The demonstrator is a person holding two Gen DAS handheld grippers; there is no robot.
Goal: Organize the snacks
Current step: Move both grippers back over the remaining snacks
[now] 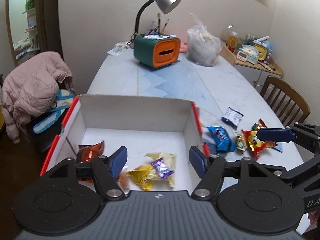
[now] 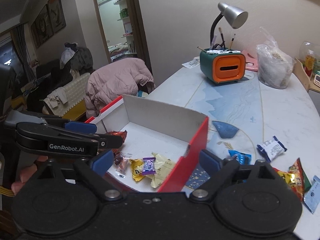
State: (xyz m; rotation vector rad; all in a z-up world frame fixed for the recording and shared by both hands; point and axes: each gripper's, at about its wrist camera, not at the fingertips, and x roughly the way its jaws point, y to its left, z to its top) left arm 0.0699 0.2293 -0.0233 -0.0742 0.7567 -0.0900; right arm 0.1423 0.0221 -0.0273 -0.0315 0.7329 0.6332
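A cardboard box, white inside and red outside, stands on the table. In it lie a purple candy, a yellow packet, a pale yellow packet and an orange-brown packet. My left gripper hovers open over the box's near side with nothing between its fingers. My right gripper is also open and empty, above the box's red right wall. To the right of the box, loose on the table, are a blue packet, a white-and-navy packet and a red-yellow packet.
A green-and-orange desk organizer with a silver lamp and a full plastic bag stand at the table's far end. A wooden chair is at the right. A pink jacket hangs left of the box.
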